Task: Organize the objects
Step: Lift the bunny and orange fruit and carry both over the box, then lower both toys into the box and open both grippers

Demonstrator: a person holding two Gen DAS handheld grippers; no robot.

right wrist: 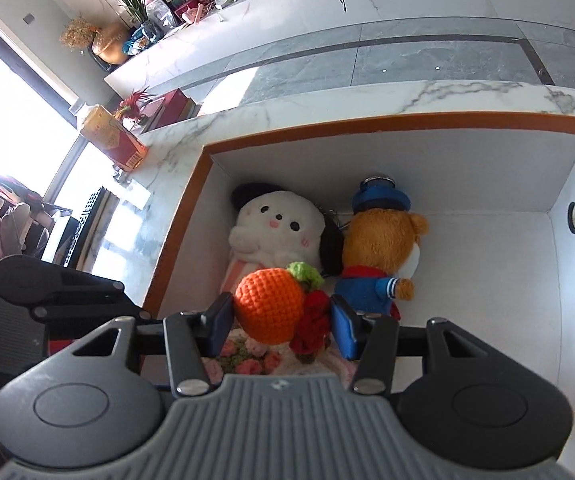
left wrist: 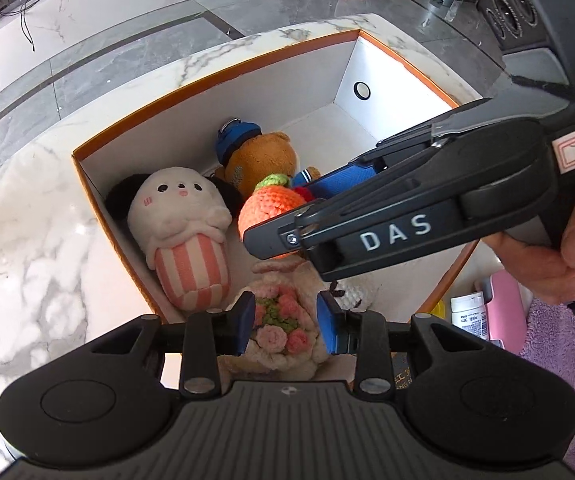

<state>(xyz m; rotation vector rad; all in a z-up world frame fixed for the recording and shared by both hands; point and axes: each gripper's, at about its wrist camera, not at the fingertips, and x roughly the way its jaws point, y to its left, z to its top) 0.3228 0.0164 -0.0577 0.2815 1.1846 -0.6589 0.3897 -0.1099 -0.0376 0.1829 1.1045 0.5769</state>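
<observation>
An orange-rimmed white box [left wrist: 215,92] [right wrist: 367,124] on the marble table holds a white plush in a pink striped cup [left wrist: 183,224] [right wrist: 275,228] and a brown bear in blue [left wrist: 259,156] [right wrist: 383,248]. My right gripper [right wrist: 281,322] [left wrist: 299,208] is shut on a crocheted orange with a red piece [right wrist: 271,304] [left wrist: 267,204], held over the box. My left gripper [left wrist: 286,316] is closed around a crocheted flower bouquet [left wrist: 281,320] [right wrist: 247,360] at the box's near end.
A white bottle [left wrist: 469,314] and a pink item [left wrist: 507,304] lie right of the box. A red-and-gold carton [right wrist: 111,140] stands at the table's far left corner. The box's right half [right wrist: 487,280] has bare floor.
</observation>
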